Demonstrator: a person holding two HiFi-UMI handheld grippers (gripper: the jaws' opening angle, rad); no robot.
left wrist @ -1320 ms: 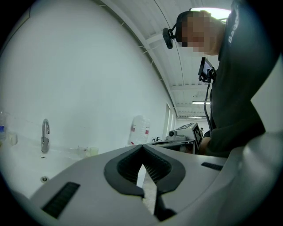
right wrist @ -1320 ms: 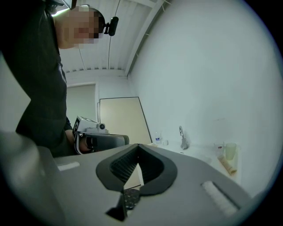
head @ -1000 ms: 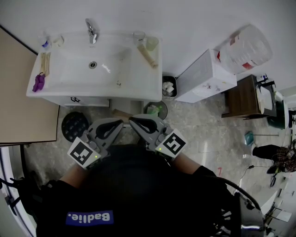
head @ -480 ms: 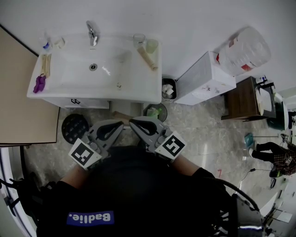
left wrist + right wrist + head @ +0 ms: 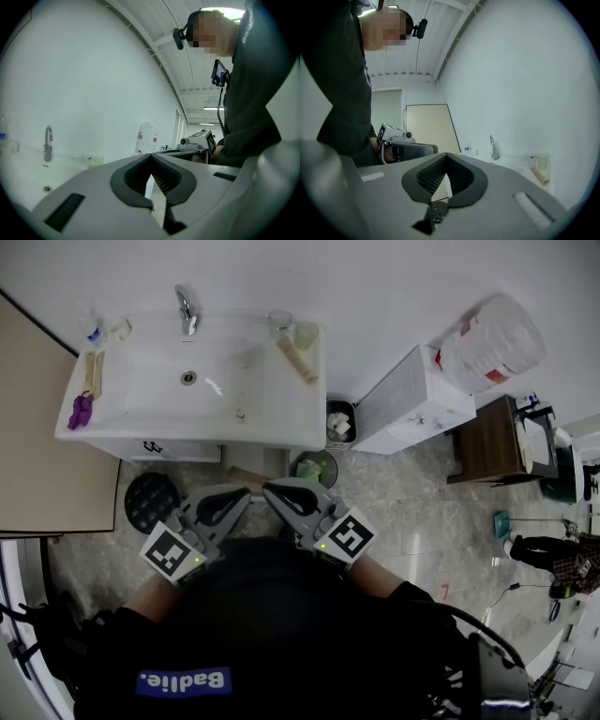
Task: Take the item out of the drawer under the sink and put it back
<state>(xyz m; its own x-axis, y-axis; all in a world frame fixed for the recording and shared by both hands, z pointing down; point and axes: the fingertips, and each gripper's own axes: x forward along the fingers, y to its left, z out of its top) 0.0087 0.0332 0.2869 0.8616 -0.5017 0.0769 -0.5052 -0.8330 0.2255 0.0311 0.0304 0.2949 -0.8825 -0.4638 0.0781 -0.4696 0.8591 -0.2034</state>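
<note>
The white sink cabinet (image 5: 173,447) stands ahead of me in the head view, under the basin (image 5: 192,381). Its front looks closed and I see no item from inside it. My left gripper (image 5: 244,493) and right gripper (image 5: 267,487) are held side by side close to my chest, tips nearly touching and pointing toward the cabinet. Both are shut with nothing between the jaws. In the left gripper view the left gripper (image 5: 151,156) points over the basin's edge. The right gripper (image 5: 446,155) shows its tips met in the right gripper view.
On the basin rim lie a tap (image 5: 185,307), two cups (image 5: 295,329), a tan tube (image 5: 298,357) and a purple item (image 5: 79,409). A small bin (image 5: 339,418), a white box (image 5: 417,395), a water jug (image 5: 497,338), a green bowl (image 5: 314,466) and a black round thing (image 5: 152,495) stand around.
</note>
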